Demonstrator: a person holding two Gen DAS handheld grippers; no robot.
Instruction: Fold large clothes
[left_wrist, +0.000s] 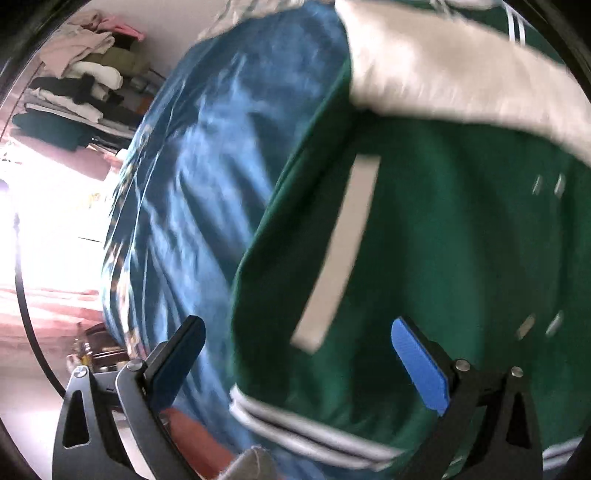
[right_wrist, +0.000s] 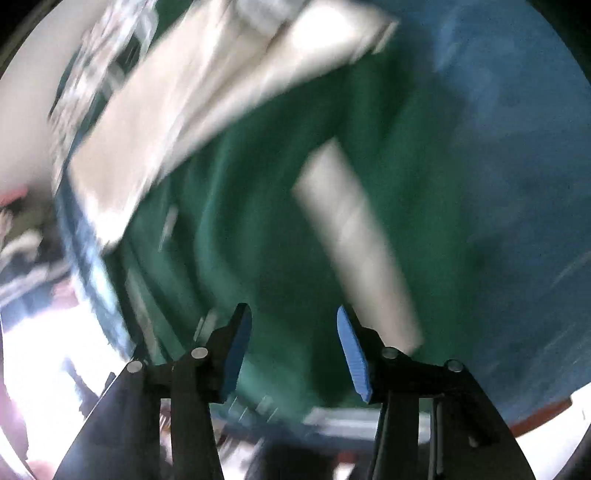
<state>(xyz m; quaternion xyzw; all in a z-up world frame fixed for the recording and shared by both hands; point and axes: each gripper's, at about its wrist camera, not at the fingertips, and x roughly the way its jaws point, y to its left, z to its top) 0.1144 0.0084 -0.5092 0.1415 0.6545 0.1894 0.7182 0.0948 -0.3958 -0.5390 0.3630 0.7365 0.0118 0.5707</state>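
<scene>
Both my grippers agape, gripping nothing: left gripper (left_wrist: 295, 354), right gripper (right_wrist: 293, 347). Green jacket (left_wrist: 424, 258) flat on blue bed cover (left_wrist: 207, 166), directly ahead of both. Striped hem (left_wrist: 306, 432) nearest left gripper, running crosswise.

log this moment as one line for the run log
left gripper: open, over jacket hem | right gripper: open, holding nothing | green jacket: on blue sheet, white sleeve across top | views blurred
</scene>
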